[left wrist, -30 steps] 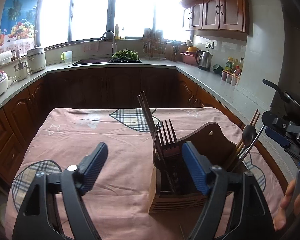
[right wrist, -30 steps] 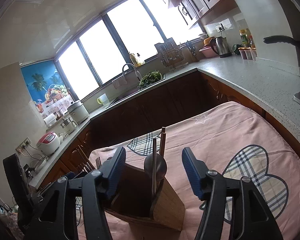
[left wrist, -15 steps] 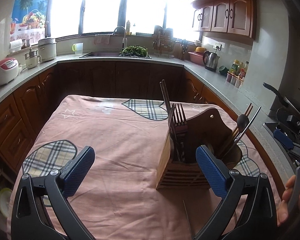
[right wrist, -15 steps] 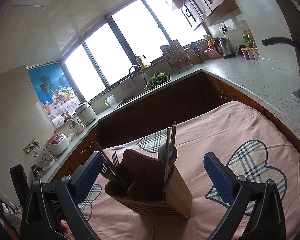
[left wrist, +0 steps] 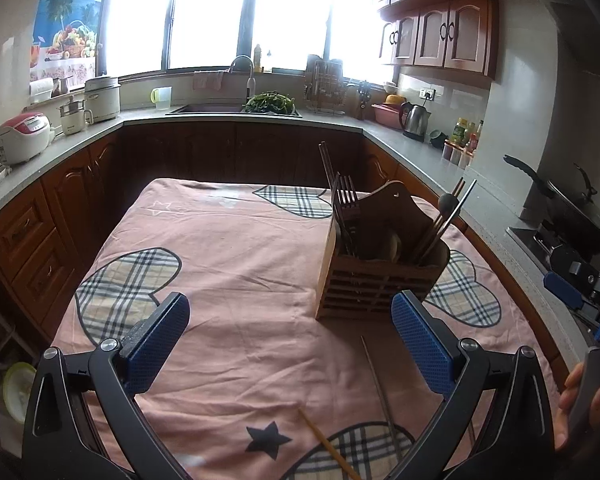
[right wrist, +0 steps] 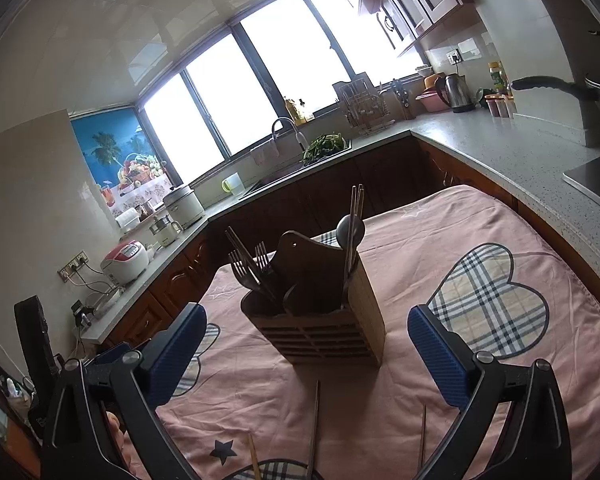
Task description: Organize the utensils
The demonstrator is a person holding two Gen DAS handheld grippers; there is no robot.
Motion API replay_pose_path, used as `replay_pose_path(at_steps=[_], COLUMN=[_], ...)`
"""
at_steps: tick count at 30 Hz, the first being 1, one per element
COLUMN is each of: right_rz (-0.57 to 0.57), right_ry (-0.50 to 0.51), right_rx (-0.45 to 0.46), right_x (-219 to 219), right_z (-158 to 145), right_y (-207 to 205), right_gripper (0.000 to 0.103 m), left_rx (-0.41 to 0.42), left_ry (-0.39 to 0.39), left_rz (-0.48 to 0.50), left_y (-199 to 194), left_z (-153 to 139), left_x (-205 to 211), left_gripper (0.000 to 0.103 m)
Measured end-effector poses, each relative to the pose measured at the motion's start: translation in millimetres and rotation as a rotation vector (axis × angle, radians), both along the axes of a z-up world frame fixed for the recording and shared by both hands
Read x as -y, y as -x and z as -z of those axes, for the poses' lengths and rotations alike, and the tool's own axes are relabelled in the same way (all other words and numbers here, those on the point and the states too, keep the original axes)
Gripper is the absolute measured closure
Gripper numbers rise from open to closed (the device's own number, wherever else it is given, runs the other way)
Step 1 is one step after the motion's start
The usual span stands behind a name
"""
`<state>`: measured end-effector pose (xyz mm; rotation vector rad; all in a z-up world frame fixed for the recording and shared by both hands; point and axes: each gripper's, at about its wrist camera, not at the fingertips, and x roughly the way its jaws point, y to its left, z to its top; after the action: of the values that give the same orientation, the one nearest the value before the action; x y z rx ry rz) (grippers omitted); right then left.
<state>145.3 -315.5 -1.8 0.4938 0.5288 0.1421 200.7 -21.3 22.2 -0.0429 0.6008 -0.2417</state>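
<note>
While both my left gripper (left wrist: 290, 344) and right gripper (right wrist: 304, 350) gape empty, thin stiff chopsticks (left wrist: 380, 392), probably light and slippery, lie low-centre before the wooden holder (left wrist: 380, 276); I'd pinch mid-shaft.

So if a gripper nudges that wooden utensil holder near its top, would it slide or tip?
The wooden utensil holder looks tall for its base, so a high push could probably tip it. The soft, wrinkled pink tablecloth likely resists sliding. Upright forks may add top weight.
</note>
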Motion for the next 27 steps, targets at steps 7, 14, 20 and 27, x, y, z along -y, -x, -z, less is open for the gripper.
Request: replay_pose_path(at_steps=[7, 14, 20, 27], right_rz=[-0.019, -0.003, 0.011, 0.062], right_ry=[0.021, 0.087, 0.18, 0.317], right_rx=[0.007, -0.005, -0.002, 0.124], right_x=[-14.2, -22.7, -29.3, -45.6], right_z=[-4.5, 3.2, 6.8, -0.8], right_y=[42.6, 89.8, 121.1, 156.4], right_gripper=[0.001, 0.001, 0.001, 0.0], left_rx=[-0.025, -0.042, -0.002, 0.077], left_ry=[-0.014, -0.045, -0.072, -0.083], left_rz=[-0.003, 0.006, -0.005, -0.048], left_y=[44.7, 87.9, 123.0, 152.9], left_z=[6.0, 20.3, 23.8, 25.8], left_x=[-8.2, -16.2, -23.6, -31.2], left_gripper=[0.0, 0.0, 0.0, 0.0])
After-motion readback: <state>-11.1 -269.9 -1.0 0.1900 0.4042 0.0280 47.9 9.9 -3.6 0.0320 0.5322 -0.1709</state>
